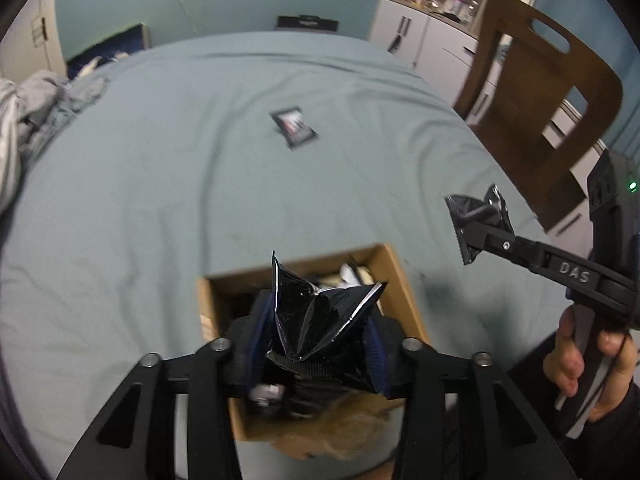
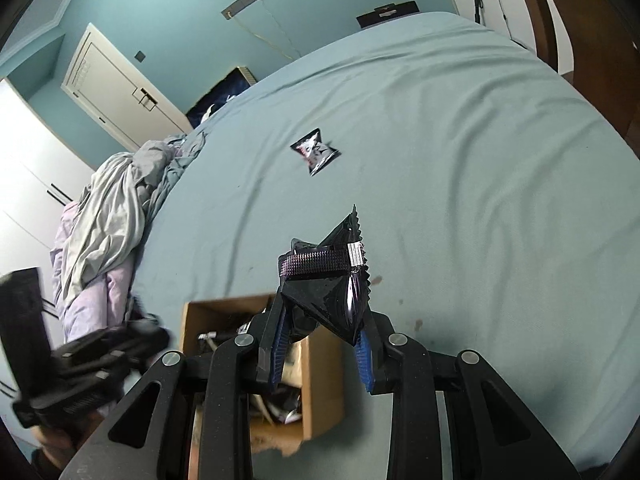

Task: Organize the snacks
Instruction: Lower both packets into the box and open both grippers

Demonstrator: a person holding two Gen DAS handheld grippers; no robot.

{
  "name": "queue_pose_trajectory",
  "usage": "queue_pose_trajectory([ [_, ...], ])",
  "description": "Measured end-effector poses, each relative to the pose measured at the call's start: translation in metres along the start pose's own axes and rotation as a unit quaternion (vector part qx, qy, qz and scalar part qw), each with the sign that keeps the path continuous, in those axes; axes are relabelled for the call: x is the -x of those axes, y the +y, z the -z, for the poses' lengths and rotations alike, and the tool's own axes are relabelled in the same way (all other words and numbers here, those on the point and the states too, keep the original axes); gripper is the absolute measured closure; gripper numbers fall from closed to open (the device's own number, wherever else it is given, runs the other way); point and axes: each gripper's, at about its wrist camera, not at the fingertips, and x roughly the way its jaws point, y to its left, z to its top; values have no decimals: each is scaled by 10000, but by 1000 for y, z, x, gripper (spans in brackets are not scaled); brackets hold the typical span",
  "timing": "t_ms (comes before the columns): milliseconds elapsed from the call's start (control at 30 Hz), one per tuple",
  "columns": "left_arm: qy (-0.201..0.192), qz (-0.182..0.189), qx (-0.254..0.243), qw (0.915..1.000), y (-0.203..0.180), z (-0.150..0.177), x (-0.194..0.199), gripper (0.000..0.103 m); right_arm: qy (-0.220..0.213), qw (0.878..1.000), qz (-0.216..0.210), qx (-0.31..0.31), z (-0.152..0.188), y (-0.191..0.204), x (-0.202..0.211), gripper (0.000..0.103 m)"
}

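My left gripper [image 1: 320,344] is shut on a crumpled black snack packet [image 1: 320,316] and holds it over the open cardboard box [image 1: 404,280]. My right gripper [image 2: 324,344] is shut on another black snack packet [image 2: 332,292], above the bed just right of the box [image 2: 320,392]; it also shows in the left wrist view [image 1: 480,220]. A third black packet [image 1: 295,126] with a red and white print lies flat on the bed further away, also in the right wrist view [image 2: 316,151]. The box holds several packets.
The box sits on a bed with a blue-grey sheet [image 1: 160,184]. Crumpled bedding [image 2: 116,208] is piled at the left edge. A wooden chair [image 1: 548,92] stands at the right of the bed, with white cupboards [image 1: 424,28] behind it.
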Motion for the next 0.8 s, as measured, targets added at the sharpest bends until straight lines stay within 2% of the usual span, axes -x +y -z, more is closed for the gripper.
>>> queue_pose_trajectory([
  [33,7,100,-18,9999,-2,5,-5,41,-9,10000,-30,36,3,1,2,76],
  [100,-44,105,-42,9999,-2,10,-10,38,22,9999,-131,75,7,2,3,76],
  [133,-57,69,-66,9999,-2,10,-10,33,51,9998,-147,99,10,3,4,76],
  [233,-293,-263,-84,9992,7,15,3,19,99,9996,-9,262,12,6,1,76],
  [433,-624,-846,-90,9944,34,21,26,3,229,9983,60,529,8,20,-13,76],
  [533,-682,-1311,-47,9890,46,25,21,2,260,9977,19,627,6,25,-17,76],
  [600,-606,-1447,-31,9876,48,23,14,2,266,9972,-18,693,7,28,-19,76],
  [800,-540,-1571,-3,9861,46,20,8,2,422,9917,-391,1154,11,41,-24,74],
])
